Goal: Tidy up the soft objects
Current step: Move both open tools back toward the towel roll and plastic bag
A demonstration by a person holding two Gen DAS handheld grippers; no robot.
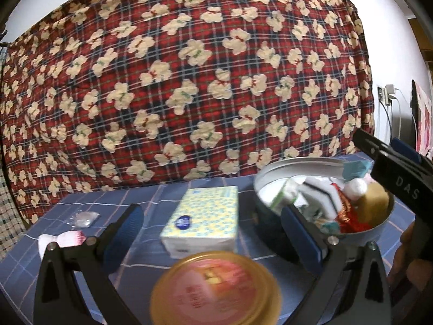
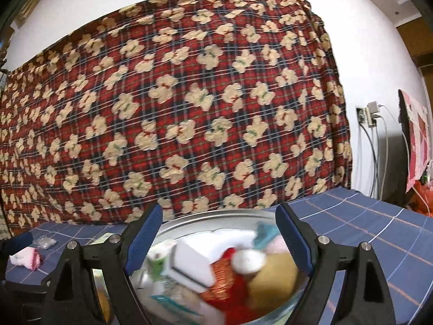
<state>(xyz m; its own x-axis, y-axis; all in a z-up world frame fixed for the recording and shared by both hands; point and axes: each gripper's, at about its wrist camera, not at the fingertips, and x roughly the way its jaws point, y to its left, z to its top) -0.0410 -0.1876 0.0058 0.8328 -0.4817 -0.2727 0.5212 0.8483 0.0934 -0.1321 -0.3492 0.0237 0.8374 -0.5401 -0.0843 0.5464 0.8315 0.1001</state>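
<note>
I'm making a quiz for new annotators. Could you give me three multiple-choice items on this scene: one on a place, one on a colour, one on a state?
1. Where does the tissue pack lie?
A. Left of the round tin
B. Inside the tin
C. On the floor

2. What colour is the table cover?
A. Green
B. Blue with pale lines
C. Plain white

3. How is the round tin?
A. Empty
B. Lidded
C. Open, filled with soft things

Key: 1 A, the left wrist view shows it on the cover beside the tin. 2 B, both views show blue with pale lines. 3 C, the contents are exposed.
</note>
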